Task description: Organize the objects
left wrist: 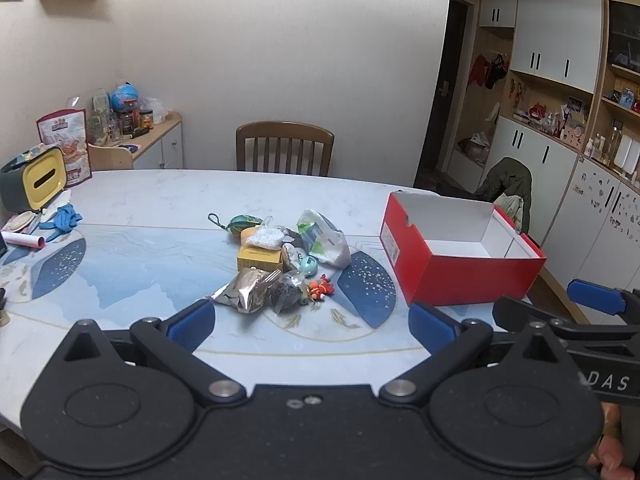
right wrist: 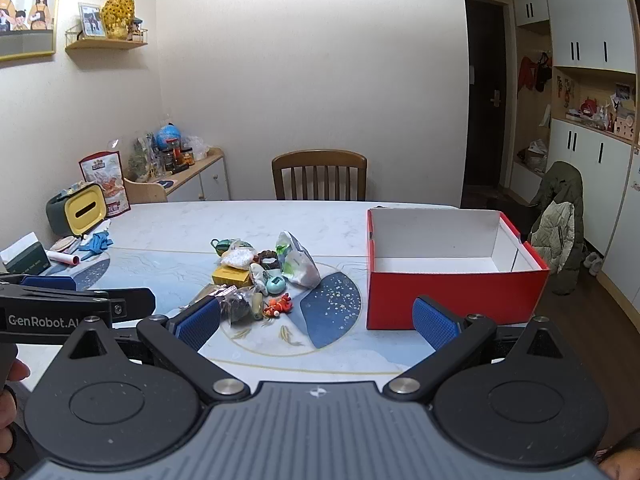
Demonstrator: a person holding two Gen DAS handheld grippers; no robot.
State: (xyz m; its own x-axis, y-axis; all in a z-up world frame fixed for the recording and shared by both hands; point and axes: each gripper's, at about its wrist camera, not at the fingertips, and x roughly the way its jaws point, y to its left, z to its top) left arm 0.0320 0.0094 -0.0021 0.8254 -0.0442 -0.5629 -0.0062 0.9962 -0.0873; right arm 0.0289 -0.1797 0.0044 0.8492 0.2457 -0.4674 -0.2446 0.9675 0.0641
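Left tool (left wrist: 312, 326) and right tool (right wrist: 316, 322) both hang over the near desk (left wrist: 160, 204) edge, fingers spread wide, gripping nothing. Ahead lies the pile of small objects (left wrist: 280, 256); right of it, apart, stands the red box (right wrist: 452, 276)

My left hand-held gripper (left wrist: 312, 326) fills the bottom of its frame, blue pads spread wide and gripping nothing, tilted downward. My right hand-held gripper (right wrist: 318, 322) sits likewise, jaws fully apart; my fingers (right wrist: 8, 404) show at lower left
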